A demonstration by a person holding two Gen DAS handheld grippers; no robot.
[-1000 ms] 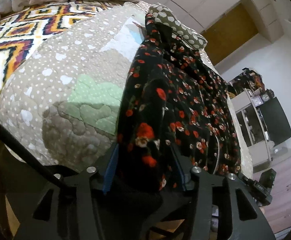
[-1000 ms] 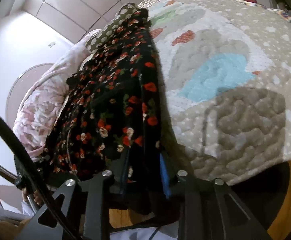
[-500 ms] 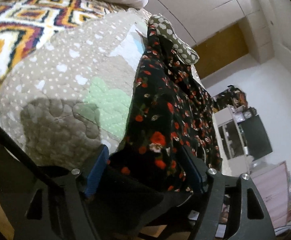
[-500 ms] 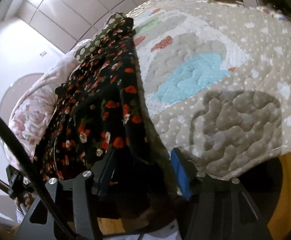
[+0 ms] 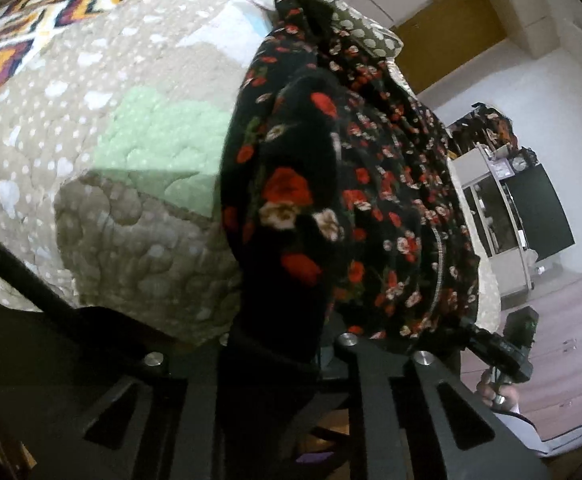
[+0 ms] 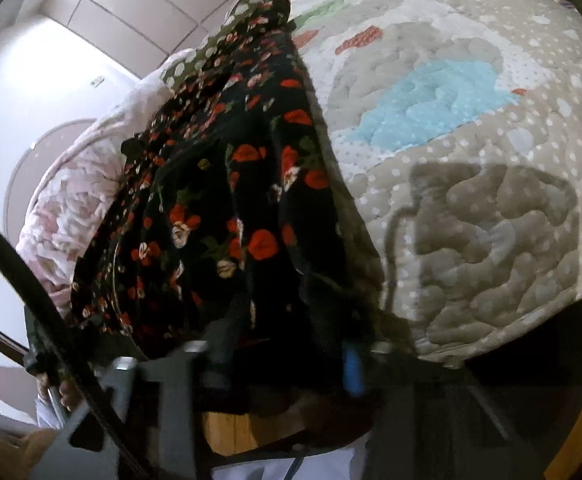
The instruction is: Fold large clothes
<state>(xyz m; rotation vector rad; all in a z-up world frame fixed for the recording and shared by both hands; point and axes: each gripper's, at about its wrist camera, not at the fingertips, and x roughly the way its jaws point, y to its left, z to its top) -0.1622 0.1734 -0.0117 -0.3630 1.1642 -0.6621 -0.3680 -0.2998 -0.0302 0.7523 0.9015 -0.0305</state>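
I see the bed [image 5: 103, 92] filling both views, its beige dotted quilt [image 6: 471, 216] hanging over the near edge. A pink duvet [image 6: 71, 208] is heaped beyond the dress in my right view, and a zigzag blanket [image 5: 7, 48] sits far left in my left one. The dress [image 5: 371, 184], black with red flowers, lies in a long strip from the far spotted pillow [image 5: 355, 32] down to the near edge, where its hem bunches into both tools. My left gripper [image 5: 279, 344] has just closed: its jaws are pressed tight, pinching a dark wad of the dress at its left corner. My right gripper [image 6: 283, 344] has just been closing too, and its jaws clamp the dress at the right corner; that part is blurred. In my left view the right gripper shows low at the right, with a hand [image 5: 495, 392] on it.
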